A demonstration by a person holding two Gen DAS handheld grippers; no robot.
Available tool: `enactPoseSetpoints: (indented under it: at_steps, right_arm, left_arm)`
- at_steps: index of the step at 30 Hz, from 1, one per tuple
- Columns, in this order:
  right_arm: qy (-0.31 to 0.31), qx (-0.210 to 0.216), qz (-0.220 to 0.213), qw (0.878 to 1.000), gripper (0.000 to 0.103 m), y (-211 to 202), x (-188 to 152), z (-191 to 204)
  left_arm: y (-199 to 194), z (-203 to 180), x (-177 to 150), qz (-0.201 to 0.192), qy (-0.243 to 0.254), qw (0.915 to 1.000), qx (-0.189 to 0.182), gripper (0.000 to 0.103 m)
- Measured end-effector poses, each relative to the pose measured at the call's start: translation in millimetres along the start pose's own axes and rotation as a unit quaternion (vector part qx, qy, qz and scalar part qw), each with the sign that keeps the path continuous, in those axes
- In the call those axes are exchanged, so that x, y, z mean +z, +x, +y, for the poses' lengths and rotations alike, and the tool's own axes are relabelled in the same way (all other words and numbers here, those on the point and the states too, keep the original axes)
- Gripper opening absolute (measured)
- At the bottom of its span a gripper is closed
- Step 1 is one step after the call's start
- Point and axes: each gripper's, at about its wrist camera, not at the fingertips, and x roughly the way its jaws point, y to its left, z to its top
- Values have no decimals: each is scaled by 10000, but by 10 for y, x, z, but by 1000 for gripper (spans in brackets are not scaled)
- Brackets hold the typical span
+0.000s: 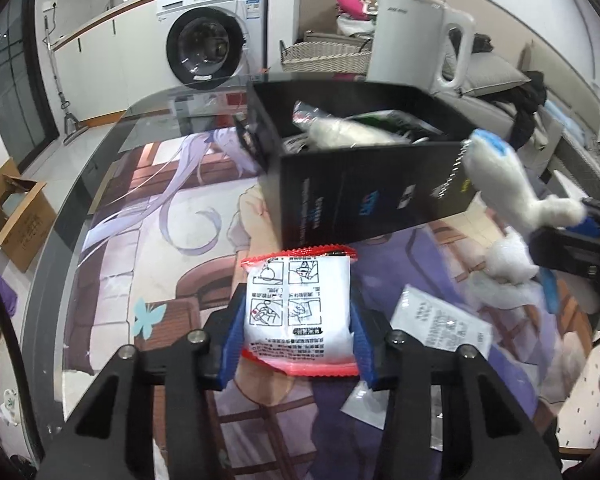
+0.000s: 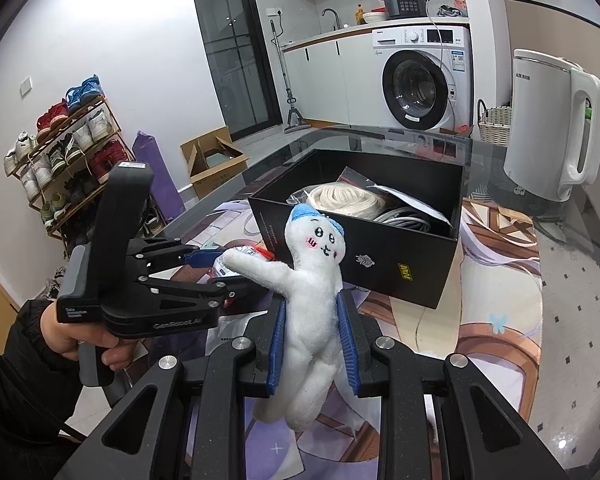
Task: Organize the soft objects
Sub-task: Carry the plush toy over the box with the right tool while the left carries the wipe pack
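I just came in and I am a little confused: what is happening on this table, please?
A person is tidying soft things into the black box, one handheld gripper in each hand. The right gripper is shut on a white plush doll, held up in front of the box. The left gripper has its blue pads against a white packet with red edges lying on the table mat. A bundle of cream yarn is already in the box.

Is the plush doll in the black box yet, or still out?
Out. The right gripper grips the plush doll in front of the black box.
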Motion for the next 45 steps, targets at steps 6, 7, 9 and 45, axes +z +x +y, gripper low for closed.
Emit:
enactPoseSetpoints:
  at_steps: [6,7,9,45]
  right_arm:
    - [31,-52,-78,10000,25,-40,6,-21]
    - [25,-68,-97,9999,25,-49,8,-21]
    - [24,-91,-130,9999,25,-58,14,-27]
    - [119,-542,-843,9949,25,-468,310,-305]
  left_arm:
    - [-220,-40,78,-331,36,9994,-93,45]
    - [-252,-47,87,-382,42,9992,-122,45]
    - [-307,-61,107,-456,51,9989,-122,45]
    - [-772,-79,388,-1408,-262,9894,-247,45]
